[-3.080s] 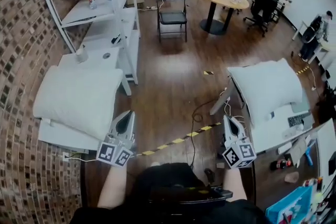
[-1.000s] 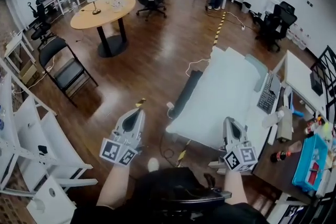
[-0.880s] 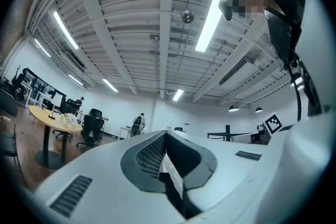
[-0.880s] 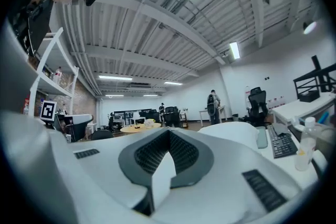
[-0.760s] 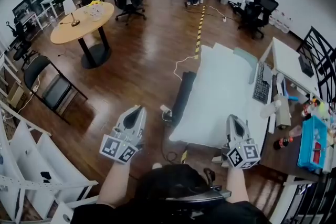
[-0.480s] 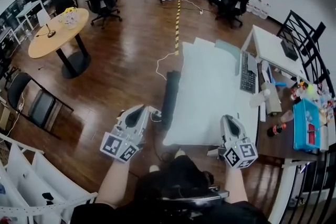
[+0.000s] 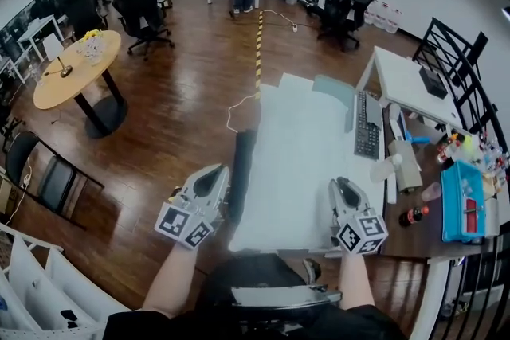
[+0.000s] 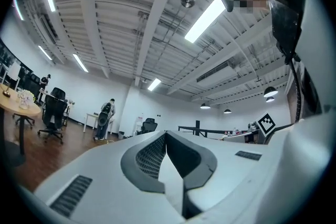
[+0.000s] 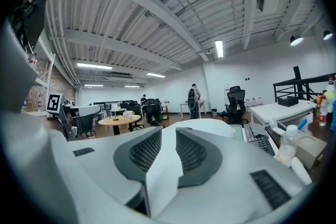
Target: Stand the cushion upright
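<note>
The left gripper [image 7: 213, 171] had its jaws pressed together, holding nothing, over the wooden floor [image 7: 175, 107] at nine o'clock from the cushion's near left corner. The right gripper [image 7: 342, 187] had just been parting its jaws to a narrow gap with nothing pinched between them, above the near right corner of the white cushion [image 7: 299, 143]. The cushion lay flat, stretching toward twelve o'clock, with a keyboard [image 7: 366, 123] just beside it at two o'clock.

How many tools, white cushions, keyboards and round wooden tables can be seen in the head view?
Tools: 2 (left tool, right tool)
White cushion: 1
Keyboard: 1
Round wooden table: 1
Total: 5
</note>
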### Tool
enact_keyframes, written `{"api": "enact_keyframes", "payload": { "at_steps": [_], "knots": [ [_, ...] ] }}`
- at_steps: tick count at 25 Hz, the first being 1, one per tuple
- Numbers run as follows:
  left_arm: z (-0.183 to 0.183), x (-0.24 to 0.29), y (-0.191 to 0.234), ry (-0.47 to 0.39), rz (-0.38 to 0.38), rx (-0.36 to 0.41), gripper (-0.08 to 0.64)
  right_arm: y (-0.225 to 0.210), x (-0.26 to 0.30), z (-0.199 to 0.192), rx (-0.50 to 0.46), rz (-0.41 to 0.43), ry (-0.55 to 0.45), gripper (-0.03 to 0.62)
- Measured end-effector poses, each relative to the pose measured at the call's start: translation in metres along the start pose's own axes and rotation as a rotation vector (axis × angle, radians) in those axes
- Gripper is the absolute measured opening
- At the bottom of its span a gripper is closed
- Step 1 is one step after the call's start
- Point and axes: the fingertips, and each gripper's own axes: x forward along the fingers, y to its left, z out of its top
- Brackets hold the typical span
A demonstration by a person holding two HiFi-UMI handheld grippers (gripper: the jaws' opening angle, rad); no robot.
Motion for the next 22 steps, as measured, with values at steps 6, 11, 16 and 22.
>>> {"api": "enact_keyframes", "payload": {
  "at_steps": [6, 11, 16, 22],
  "knots": [
    [-0.025, 0.051, 0.01, 0.082, 0.006, -0.035, 0.002, -0.035, 0.02, -0.008, 0.03, -0.016, 0.034, 0.129],
    [-0.059, 0.089, 0.018, 0.167, 0.02, -0.066, 0.002, -0.071, 0.023, -0.025, 0.101, -0.039, 0.088, 0.187],
    [-0.131, 0.113, 0.034, 0.364, 0.058, -0.249, 0.328, -0.103, 0.025, -0.056, 0.236, -0.035, 0.16, 0.294],
    [-0.194, 0.135, 0.038, 0.542, 0.058, -0.357, 0.511, -0.122, 0.059, -0.087, 0.43, 0.03, 0.257, 0.455]
  ]
}}
